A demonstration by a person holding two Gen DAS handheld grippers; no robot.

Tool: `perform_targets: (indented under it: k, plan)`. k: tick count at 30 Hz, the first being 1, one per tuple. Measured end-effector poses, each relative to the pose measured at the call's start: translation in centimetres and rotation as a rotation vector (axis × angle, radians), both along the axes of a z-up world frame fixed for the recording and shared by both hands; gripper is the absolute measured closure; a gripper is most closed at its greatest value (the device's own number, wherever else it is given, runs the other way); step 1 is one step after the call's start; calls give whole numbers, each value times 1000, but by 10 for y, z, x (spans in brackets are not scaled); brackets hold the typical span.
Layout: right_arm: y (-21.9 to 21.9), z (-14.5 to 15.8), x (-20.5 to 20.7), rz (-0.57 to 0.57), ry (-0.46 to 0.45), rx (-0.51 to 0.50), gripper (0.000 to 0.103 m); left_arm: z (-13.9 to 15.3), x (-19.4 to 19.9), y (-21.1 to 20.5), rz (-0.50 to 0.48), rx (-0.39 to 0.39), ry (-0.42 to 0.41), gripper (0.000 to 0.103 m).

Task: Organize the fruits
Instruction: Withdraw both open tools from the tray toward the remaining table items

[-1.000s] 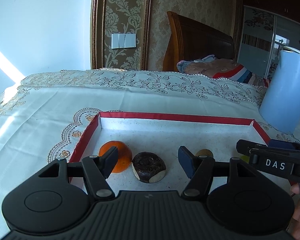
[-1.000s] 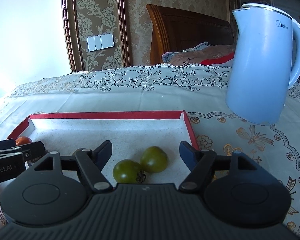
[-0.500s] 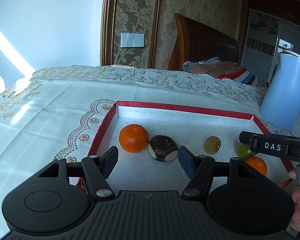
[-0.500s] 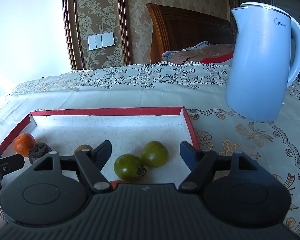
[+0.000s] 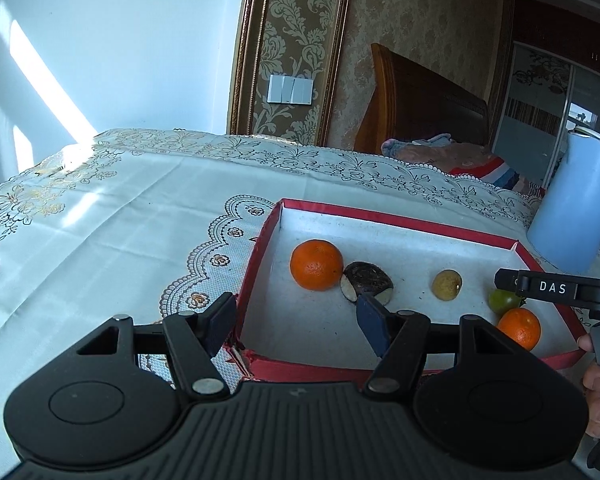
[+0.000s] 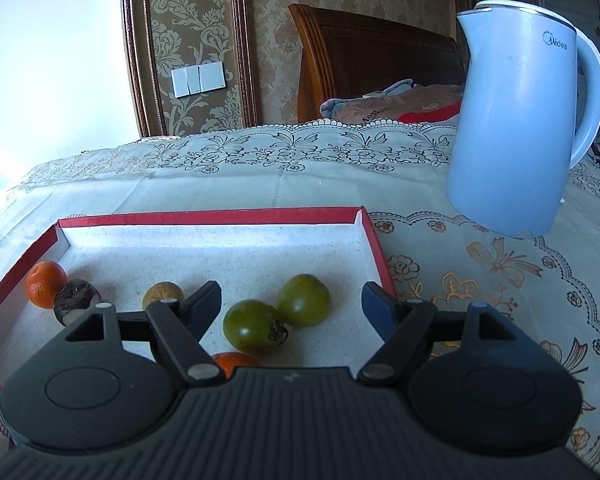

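A red-rimmed white tray (image 5: 400, 222) (image 6: 208, 216) holds the fruits. In the left wrist view an orange (image 5: 317, 265) touches a dark brown fruit (image 5: 367, 282), with a small tan fruit (image 5: 447, 285), a green tomato (image 5: 503, 300) and a second orange (image 5: 519, 328) to the right. My left gripper (image 5: 296, 322) is open and empty above the tray's near left corner. My right gripper (image 6: 292, 306) is open and empty, just behind two green tomatoes (image 6: 256, 326) (image 6: 304, 299); an orange (image 6: 236, 362) peeks out under it. Its finger also shows in the left wrist view (image 5: 556, 290).
A light blue kettle (image 6: 520, 120) (image 5: 572, 204) stands on the lace tablecloth (image 5: 120, 216) right of the tray. A wooden headboard (image 6: 372, 56) and bedding lie beyond the table's far edge.
Both grippers have pulled back and up from the tray. More of the tray and fruits shows in each view. The left view has shifted left. Both stay open.
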State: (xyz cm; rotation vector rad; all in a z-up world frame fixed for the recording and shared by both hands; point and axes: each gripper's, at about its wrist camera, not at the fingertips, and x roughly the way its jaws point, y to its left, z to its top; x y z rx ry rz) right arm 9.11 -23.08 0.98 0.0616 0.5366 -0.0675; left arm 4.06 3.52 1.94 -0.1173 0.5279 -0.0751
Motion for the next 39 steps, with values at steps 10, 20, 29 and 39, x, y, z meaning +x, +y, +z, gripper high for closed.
perform_targets:
  k: [10,20,29,39]
  plan:
    - [8,1,-14,16,9,-29,27,-3,-15,-9,-64,49,-14,31]
    - [10,2,-48,44,14,-16,27,-5,-16,-8,-64,42,-6,31]
    - [4,1,-75,60,14,15,26,-8,-28,-6,-92,39,-10,31]
    - [5,2,-100,87,-6,14,25,-9,-33,-4,-123,29,-1,30]
